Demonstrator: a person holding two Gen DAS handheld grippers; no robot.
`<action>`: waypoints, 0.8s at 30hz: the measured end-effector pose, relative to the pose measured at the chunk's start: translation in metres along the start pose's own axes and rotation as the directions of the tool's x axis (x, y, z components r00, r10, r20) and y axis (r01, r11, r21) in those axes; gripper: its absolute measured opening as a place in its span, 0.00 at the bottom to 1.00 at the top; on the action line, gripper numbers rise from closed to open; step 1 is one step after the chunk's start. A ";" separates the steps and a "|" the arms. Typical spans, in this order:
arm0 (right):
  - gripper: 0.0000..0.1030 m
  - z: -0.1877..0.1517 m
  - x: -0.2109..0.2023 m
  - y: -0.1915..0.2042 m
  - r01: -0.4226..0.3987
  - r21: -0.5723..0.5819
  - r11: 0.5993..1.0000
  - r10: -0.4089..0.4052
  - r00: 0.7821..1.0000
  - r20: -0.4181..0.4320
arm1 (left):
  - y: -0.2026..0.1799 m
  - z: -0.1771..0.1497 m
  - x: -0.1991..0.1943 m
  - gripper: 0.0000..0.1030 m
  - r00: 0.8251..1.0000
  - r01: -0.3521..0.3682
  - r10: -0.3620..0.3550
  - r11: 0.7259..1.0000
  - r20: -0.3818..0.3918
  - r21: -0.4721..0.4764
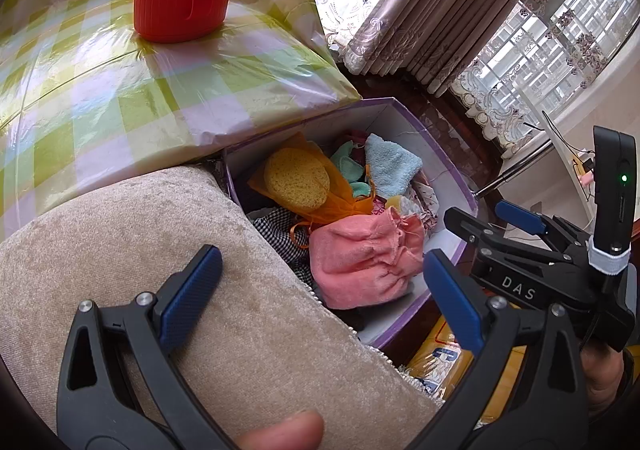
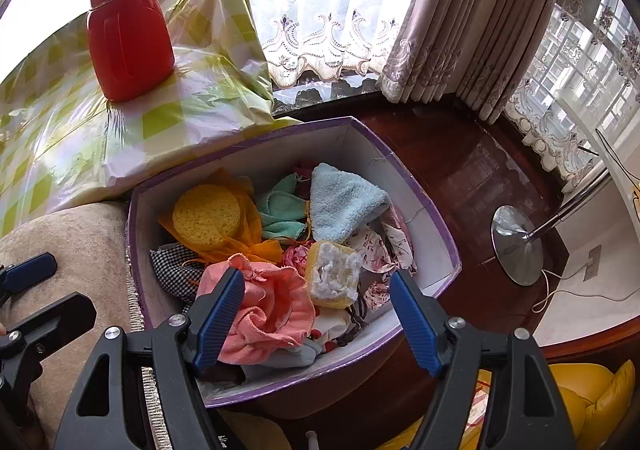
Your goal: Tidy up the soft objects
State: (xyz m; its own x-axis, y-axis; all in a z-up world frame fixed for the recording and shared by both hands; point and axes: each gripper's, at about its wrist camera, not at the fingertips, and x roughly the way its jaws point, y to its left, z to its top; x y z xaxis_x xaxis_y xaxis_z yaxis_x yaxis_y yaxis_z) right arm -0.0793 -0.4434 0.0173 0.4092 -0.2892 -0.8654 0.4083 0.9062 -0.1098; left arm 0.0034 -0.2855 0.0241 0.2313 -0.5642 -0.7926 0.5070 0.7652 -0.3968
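Purple-rimmed box (image 2: 416, 186) of soft items, both grippers empty above it.
Right gripper (image 2: 318, 324): jaws wide, pink cloth (image 2: 276, 314) between them, yellow scrub sponge (image 2: 334, 280) just beyond. Left gripper (image 1: 322, 300): jaws wide, straddling the beige cushion (image 1: 160, 250) edge and the pink cloth; round yellow sponge (image 1: 296, 182) and blue towel (image 1: 390, 164) farther ahead inside the box.

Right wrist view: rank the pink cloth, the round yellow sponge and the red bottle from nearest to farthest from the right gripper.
From the right gripper, both jaws open above the box:
1. Pink cloth, at the box's near end, beside the gripper's left finger.
2. Round yellow sponge, left side of the box, farther back.
3. Red bottle, upper left, on the checkered wrapped bundle beyond the box.
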 end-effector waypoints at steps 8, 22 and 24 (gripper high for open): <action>0.74 0.000 -0.002 0.001 0.009 -0.004 1.000 -0.009 1.000 0.007 | 0.000 0.000 0.000 0.98 1.000 0.001 -0.001 1.000 0.000 0.000; 0.74 0.000 -0.002 0.001 0.009 -0.003 1.000 -0.009 1.000 0.006 | 0.000 0.000 0.000 0.98 1.000 0.001 -0.001 1.000 0.000 0.000; 0.74 0.000 -0.002 0.001 0.009 -0.002 1.000 -0.009 1.000 0.006 | 0.000 0.000 0.000 0.98 1.000 0.000 0.000 1.000 0.000 0.000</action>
State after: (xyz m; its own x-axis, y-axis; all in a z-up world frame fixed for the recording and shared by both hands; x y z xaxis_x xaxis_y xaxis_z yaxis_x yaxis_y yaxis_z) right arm -0.0797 -0.4419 0.0193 0.4103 -0.2995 -0.8614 0.4101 0.9042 -0.1191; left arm 0.0032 -0.2856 0.0238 0.2314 -0.5645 -0.7923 0.5071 0.7650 -0.3970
